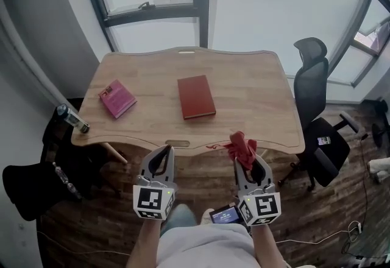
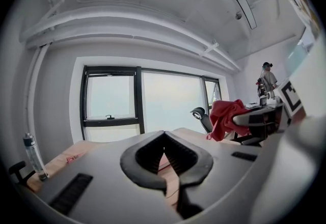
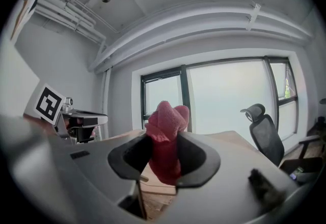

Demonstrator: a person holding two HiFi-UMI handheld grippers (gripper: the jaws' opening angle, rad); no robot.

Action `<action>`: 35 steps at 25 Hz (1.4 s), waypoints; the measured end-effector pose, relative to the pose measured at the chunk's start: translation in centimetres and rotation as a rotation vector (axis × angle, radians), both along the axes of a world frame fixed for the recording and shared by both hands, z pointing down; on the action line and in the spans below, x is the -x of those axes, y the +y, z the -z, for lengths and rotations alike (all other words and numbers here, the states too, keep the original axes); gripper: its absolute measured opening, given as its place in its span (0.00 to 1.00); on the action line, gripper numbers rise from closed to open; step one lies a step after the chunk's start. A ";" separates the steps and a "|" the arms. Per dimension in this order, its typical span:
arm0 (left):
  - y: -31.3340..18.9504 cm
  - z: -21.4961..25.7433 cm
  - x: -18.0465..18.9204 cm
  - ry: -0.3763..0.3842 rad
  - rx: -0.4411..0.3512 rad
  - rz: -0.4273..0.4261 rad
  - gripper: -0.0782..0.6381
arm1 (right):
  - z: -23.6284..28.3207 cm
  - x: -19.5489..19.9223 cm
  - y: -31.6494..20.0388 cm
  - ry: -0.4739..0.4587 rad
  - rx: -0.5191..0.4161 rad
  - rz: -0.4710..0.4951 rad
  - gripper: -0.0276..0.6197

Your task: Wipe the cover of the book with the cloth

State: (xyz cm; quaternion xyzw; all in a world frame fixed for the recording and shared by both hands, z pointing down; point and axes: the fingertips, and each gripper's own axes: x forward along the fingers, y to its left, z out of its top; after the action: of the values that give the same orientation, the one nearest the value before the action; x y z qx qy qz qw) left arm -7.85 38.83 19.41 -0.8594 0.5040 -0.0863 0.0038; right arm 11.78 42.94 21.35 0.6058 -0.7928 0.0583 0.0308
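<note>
A dark red book lies flat near the middle of the wooden table. My right gripper hangs in front of the table's near edge, shut on a bunched red cloth that sticks up between its jaws; the same cloth fills the jaw gap in the right gripper view. My left gripper is held beside it at the same height, jaws closed together with nothing between them. Both grippers are short of the book.
A pink book lies on the table's left part. A plastic bottle sits at the left edge. A black office chair stands right of the table. Windows run behind the table's far edge.
</note>
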 end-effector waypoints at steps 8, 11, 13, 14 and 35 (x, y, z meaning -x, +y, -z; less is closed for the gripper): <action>-3.0 -0.5 -0.6 -0.014 -0.001 0.028 0.13 | -0.9 -1.4 -3.0 -0.018 0.017 0.003 0.26; -5.5 -1.0 -0.6 -0.014 0.007 0.034 0.13 | -1.5 -1.7 -5.6 -0.019 0.032 0.001 0.26; -7.9 -1.4 -0.4 -0.010 0.011 0.039 0.13 | -1.9 -1.6 -7.9 -0.017 0.043 0.002 0.26; -9.2 -1.6 -0.2 -0.007 0.013 0.043 0.13 | -2.0 -1.6 -9.1 -0.015 0.049 0.004 0.26; -28.9 -4.9 0.4 -0.004 0.057 -0.014 0.13 | -5.1 0.3 -27.7 0.006 0.124 -0.038 0.26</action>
State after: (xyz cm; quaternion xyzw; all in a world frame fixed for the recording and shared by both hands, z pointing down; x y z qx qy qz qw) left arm -8.29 9.97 24.32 -0.8625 0.4953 -0.1022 -0.0191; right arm 11.48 15.25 26.45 0.6180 -0.7759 0.1058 0.0695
